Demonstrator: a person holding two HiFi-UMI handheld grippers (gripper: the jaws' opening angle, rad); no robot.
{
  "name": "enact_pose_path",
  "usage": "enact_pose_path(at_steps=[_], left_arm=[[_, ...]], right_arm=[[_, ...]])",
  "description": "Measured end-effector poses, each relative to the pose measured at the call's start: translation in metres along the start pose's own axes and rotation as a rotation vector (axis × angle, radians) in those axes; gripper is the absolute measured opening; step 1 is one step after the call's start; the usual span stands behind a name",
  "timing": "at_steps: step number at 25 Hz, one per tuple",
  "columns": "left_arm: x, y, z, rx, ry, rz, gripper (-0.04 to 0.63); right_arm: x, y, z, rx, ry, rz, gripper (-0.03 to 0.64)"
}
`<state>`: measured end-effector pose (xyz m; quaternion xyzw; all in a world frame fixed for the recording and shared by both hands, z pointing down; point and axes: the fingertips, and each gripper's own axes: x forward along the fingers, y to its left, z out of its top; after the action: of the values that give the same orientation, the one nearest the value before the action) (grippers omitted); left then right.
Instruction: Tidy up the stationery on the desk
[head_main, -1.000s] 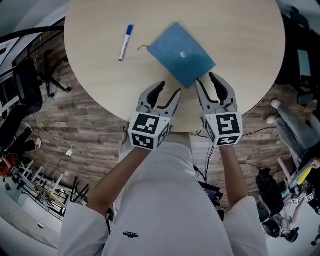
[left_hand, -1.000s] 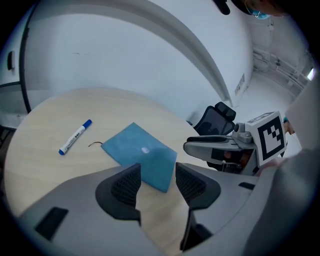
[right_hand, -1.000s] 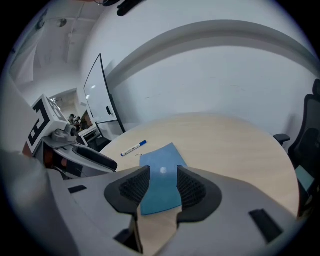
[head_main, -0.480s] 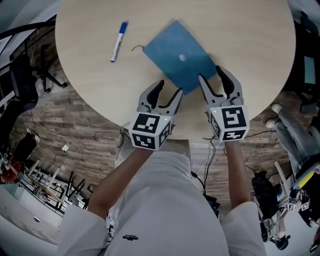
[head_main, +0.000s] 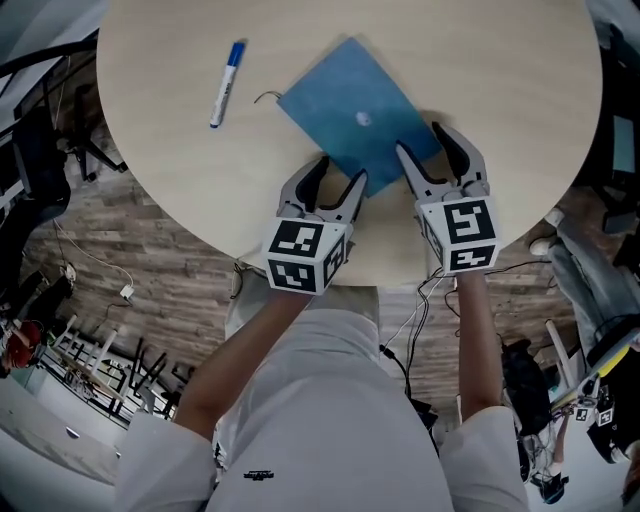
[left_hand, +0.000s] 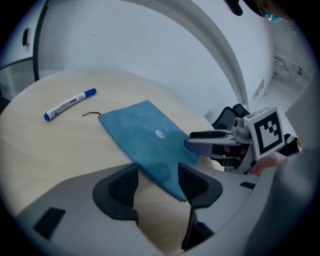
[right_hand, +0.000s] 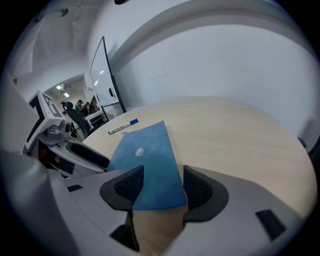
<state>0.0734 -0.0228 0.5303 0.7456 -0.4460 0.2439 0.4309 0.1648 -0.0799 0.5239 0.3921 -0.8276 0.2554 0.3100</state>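
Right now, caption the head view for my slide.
Left gripper and right gripper, jaws just opened, straddle the notebook; marker apart.

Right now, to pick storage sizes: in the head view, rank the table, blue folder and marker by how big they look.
1. table
2. blue folder
3. marker
The folder and marker both lie on the table, so nearness barely skews this.

round table (head_main: 500, 120) bearing marker (head_main: 223, 83), blue folder (head_main: 352, 112)

Open tabletop (head_main: 505, 85) right of blue folder (head_main: 350, 112), marker (head_main: 224, 70) well apart at left, thin cord (head_main: 265, 97) beside folder's left corner
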Motion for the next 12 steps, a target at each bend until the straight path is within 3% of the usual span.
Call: enact_pose_path(at_steps=[12], left_arm=[[0.0003, 0.0042, 0.0043, 0.024, -0.005, 0.025, 0.242]], right_arm=[[-0.0030, 0.0102, -0.0094, 0.011, 0.024, 0.012, 0.242]])
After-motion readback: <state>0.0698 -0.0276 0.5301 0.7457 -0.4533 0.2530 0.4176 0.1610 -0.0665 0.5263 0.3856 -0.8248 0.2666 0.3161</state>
